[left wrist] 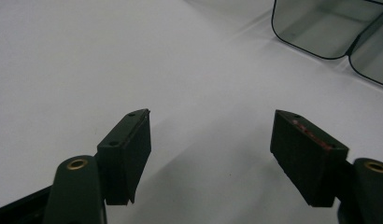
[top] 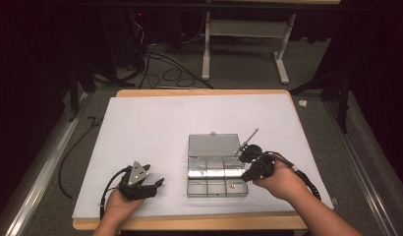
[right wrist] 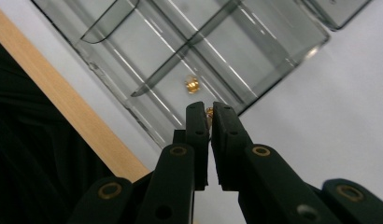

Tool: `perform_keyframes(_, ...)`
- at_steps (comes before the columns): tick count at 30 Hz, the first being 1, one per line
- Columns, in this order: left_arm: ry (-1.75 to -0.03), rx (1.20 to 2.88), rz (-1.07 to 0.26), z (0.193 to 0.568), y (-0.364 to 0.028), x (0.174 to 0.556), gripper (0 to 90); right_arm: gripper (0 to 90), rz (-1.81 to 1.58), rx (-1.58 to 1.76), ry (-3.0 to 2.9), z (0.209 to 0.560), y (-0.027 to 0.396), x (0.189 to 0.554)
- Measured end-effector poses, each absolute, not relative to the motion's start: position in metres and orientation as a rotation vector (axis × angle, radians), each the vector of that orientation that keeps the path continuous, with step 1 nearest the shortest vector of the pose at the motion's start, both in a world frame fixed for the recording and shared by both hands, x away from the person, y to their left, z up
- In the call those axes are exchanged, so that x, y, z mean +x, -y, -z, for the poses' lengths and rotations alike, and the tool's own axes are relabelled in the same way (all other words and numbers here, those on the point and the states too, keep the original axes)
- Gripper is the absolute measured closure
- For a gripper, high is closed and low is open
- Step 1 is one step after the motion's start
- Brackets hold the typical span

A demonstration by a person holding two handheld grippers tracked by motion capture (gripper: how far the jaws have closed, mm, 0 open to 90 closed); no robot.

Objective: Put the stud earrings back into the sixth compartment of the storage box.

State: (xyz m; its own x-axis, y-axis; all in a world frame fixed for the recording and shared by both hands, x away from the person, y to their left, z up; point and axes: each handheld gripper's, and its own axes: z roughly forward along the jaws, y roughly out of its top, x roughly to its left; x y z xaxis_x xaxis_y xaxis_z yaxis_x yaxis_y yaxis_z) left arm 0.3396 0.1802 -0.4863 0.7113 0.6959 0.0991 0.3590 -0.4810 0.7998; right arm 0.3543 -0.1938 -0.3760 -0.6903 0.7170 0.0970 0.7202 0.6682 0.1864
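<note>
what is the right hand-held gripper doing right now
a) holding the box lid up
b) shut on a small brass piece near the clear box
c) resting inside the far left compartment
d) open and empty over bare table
b: in the right gripper view the right hand-held gripper has its black jaws closed on a small brass-coloured piece, above the edge of the clear plastic compartment box, where a second small brass part lies.

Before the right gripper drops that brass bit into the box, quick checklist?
1. Right gripper pinching a small brass part: ok.
2. Compartment box lid open, lying flat behind it: ok.
3. Near right compartment already holds one brass piece: ok.
4. Jaws directly over a compartment: cannot tell; they sit near the box's right edge.
5. Left gripper open, away from the box: ok.
6. Thin metal rod beside the lid, close to the right hand: not ok.
</note>
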Motion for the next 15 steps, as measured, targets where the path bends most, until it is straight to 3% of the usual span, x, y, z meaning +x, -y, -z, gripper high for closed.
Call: perform_keyframes(15,-0.802,2.103,-0.531,0.486,-0.180,0.339,29.7,86.4,0.322,-1.147,2.875,0.383,0.180,0.353)
